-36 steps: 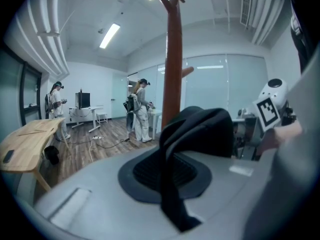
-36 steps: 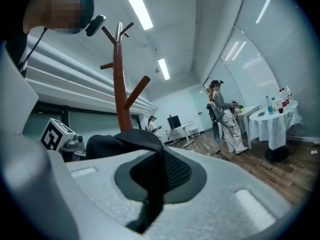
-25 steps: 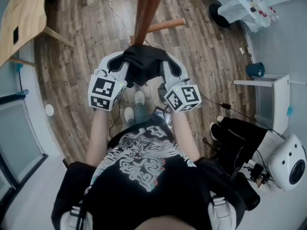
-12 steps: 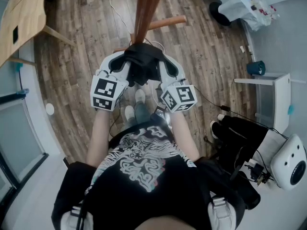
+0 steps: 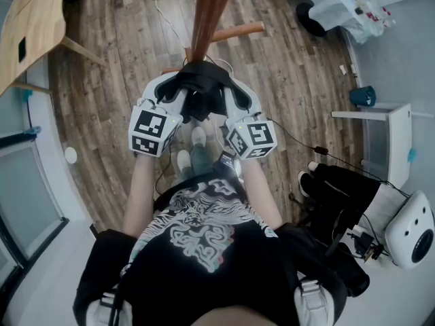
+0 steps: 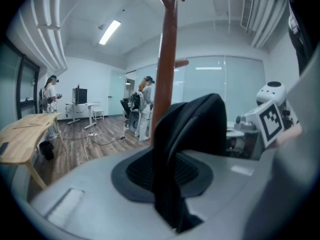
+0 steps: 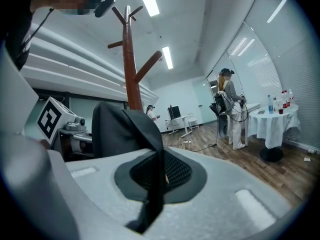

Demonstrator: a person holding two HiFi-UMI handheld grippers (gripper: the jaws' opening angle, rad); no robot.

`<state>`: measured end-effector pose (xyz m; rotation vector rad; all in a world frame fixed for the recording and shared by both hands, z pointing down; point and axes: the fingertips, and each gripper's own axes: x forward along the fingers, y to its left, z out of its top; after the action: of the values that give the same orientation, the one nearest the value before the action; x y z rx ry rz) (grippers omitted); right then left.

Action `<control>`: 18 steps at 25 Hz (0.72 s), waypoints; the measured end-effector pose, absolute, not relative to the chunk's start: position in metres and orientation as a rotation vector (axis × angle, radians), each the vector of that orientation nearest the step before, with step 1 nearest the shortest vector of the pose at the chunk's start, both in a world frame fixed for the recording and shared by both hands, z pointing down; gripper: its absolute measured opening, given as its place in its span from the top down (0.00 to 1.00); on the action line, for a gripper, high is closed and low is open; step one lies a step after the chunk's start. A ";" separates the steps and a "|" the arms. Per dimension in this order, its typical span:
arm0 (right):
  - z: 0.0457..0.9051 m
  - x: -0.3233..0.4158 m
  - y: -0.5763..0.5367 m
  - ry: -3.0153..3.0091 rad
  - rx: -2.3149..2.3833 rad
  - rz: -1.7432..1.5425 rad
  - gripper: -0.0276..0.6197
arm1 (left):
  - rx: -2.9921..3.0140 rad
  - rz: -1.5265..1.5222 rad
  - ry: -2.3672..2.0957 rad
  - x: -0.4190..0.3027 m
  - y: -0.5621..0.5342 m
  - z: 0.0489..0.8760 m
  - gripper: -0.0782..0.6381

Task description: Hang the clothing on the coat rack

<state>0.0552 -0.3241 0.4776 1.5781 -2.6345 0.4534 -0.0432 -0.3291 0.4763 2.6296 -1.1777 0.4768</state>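
A: Head view first?
B: The black garment is bunched between the left gripper and the right gripper. The coat rack stands at its 12 o'clock.
A: Left gripper view?
B: Its jaws are opening, with a fold of the black garment between them and touching them.
A: Right gripper view?
B: Clamped on another fold, with the coat rack at 11 o'clock.

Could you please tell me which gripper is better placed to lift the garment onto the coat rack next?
Probably the right gripper: it pinches the black garment firmly, while the left gripper has its jaws opening around the fabric.
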 end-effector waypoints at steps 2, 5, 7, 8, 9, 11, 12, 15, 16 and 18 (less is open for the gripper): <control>0.476 0.057 -0.324 -2.633 1.587 0.450 0.95 | 2.628 0.475 -1.174 -0.042 -0.329 0.477 0.84; 0.476 0.060 -0.322 -2.633 1.592 0.464 0.93 | 2.629 0.482 -1.159 -0.041 -0.326 0.479 0.83; 0.478 0.061 -0.320 -2.629 1.591 0.488 0.88 | 2.624 0.491 -1.144 -0.041 -0.323 0.482 0.82; 0.479 0.062 -0.319 -2.625 1.592 0.494 0.87 | 2.624 0.490 -1.140 -0.041 -0.322 0.482 0.82; 0.479 0.063 -0.318 -2.621 1.594 0.494 0.87 | 2.624 0.489 -1.139 -0.042 -0.321 0.482 0.81; 0.478 0.064 -0.315 -2.617 1.598 0.493 0.87 | 2.623 0.486 -1.138 -0.042 -0.319 0.482 0.80; 0.478 0.065 -0.314 -2.615 1.599 0.495 0.87 | 2.620 0.485 -1.135 -0.042 -0.318 0.482 0.79; 0.480 0.066 -0.310 -2.609 1.600 0.505 0.87 | 2.608 0.492 -1.114 -0.041 -0.314 0.485 0.72; 0.480 0.066 -0.309 -2.607 1.602 0.509 0.87 | 2.609 0.499 -1.112 -0.040 -0.313 0.485 0.71; 0.480 0.065 -0.308 -2.603 1.609 0.517 0.87 | 2.613 0.512 -1.113 -0.041 -0.312 0.485 0.71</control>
<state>0.0653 -0.3075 0.4803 1.6087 -2.6035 0.5166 -0.0410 -0.3116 0.4849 2.6127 -1.1128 0.5120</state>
